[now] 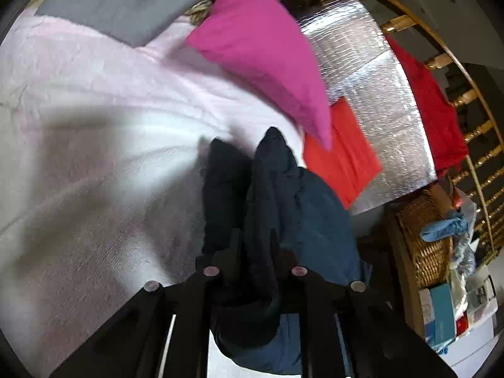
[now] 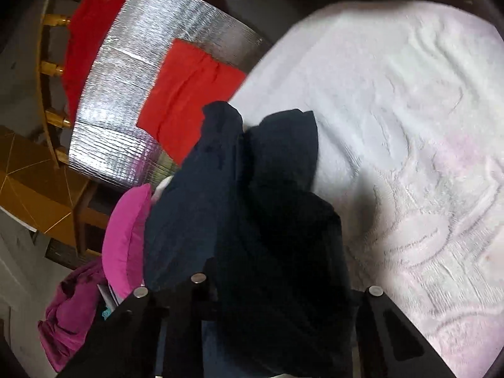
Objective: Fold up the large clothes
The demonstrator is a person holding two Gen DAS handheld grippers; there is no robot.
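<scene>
A dark navy garment [image 1: 274, 182] rises in a bunched ridge off the pale pink-white textured blanket [image 1: 94, 126]. My left gripper [image 1: 254, 242] is shut on a fold of it, and cloth stands up between the two black fingers [image 1: 234, 245]. In the right wrist view the same navy garment [image 2: 252, 189] drapes thickly over my right gripper [image 2: 277, 271]. It hides most of the jaws, which are closed on the thick bundle. Two peaks of the cloth point away from me over the blanket [image 2: 409, 126].
A bright pink cushion [image 1: 261, 53] lies just beyond the garment. A folded orange-red cloth [image 1: 343, 154] rests on a silver foil mat [image 1: 371, 94]. A red garment [image 1: 434, 104] hangs on a wooden railing, a wicker basket [image 1: 425, 236] stands right, and a grey cloth [image 1: 132, 3] lies far left.
</scene>
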